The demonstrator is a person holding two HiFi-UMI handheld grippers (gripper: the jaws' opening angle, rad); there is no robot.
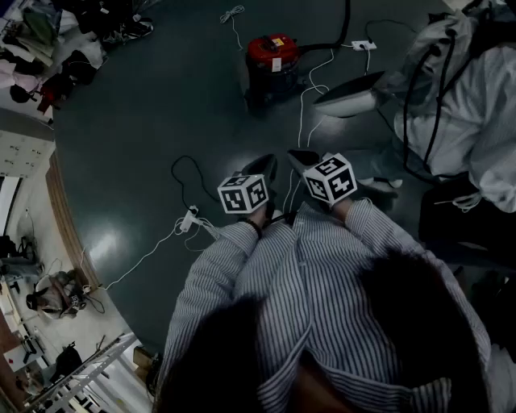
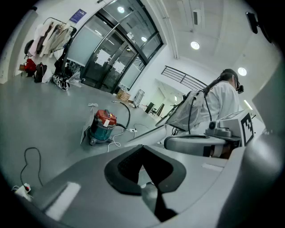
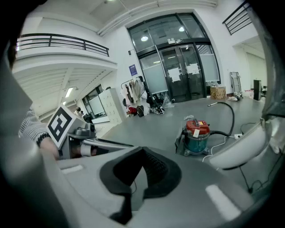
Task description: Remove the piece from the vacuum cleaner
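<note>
The red vacuum cleaner point(image 1: 272, 56) stands on the dark floor point(image 1: 161, 121), far out in front of the person and well apart from both grippers. A black hose point(image 1: 347, 24) comes out of its right side, and a white cord point(image 1: 310, 89) runs along the floor from near it. The left gripper point(image 1: 260, 167) and the right gripper point(image 1: 301, 158) are held up side by side, close to the person's striped shirt point(image 1: 339, 282), and both point at the vacuum cleaner. Each gripper has its two jaws pressed together at the tips, with nothing between them. Another person in a white coat point(image 1: 476, 105) is on the far right.
</note>
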